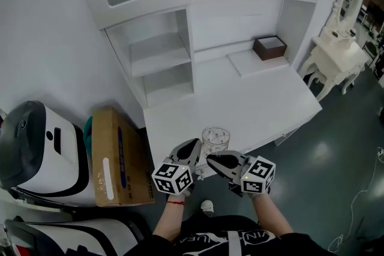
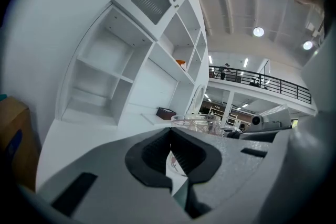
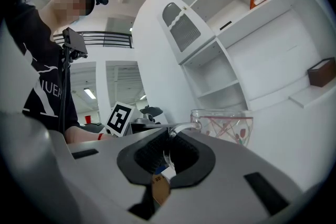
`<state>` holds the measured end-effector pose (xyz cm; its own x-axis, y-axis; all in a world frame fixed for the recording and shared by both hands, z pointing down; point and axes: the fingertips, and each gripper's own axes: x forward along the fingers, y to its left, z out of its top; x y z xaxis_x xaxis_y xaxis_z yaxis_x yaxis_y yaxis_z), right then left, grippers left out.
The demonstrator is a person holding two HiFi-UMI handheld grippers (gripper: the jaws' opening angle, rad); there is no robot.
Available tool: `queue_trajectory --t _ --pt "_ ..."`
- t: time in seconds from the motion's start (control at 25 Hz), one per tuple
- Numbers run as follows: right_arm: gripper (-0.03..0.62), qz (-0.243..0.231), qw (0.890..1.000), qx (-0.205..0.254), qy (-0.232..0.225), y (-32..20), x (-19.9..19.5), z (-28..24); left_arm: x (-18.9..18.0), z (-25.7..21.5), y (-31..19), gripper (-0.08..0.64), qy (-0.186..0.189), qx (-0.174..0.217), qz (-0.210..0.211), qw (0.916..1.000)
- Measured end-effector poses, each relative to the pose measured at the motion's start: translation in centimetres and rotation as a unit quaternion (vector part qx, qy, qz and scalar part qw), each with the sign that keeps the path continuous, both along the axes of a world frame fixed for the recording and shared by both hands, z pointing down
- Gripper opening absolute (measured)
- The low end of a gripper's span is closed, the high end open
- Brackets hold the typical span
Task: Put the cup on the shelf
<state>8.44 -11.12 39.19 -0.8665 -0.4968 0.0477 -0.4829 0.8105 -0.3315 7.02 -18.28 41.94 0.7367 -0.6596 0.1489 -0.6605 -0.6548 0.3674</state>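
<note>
White shelving (image 1: 159,54) is seen rising behind a white desk (image 1: 258,105), with a cardboard box (image 1: 114,159) stood on the floor at the desk's left. A clear glass cup (image 1: 215,138) with a red pattern is placed upright near the desk's front edge, well apart from the open shelf compartments. The right gripper (image 1: 215,160) is pressed almost together, and the cup's thin glass handle (image 3: 181,127) appears to be pinched between its jaws. The left gripper (image 1: 191,150) is held with its jaws together on nothing, its tips just beside the cup's left wall. From such a narrow hold on smooth glass, the cup could be swung or tipped about the handle once lifted, and it could be slipped out and dropped short of the shelf. The cup body lies just beyond both grippers' tips, between them.
</note>
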Motion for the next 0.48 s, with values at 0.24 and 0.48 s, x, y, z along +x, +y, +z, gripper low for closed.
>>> queue_trajectory --t 0.24,0.48 --pt "0.009 -0.015 1.000 -0.010 0.001 -3.9 -2.2 1.1 -2.3 1.0 -2.7 0.008 -0.006 0.002 0.010 0.9999" --pt "0.009 -0.068 0.997 -0.022 -0.002 -6.7 -5.4 2.1 -6.1 2.1 -4.9 0.008 -0.004 -0.003 -0.028 0.9996"
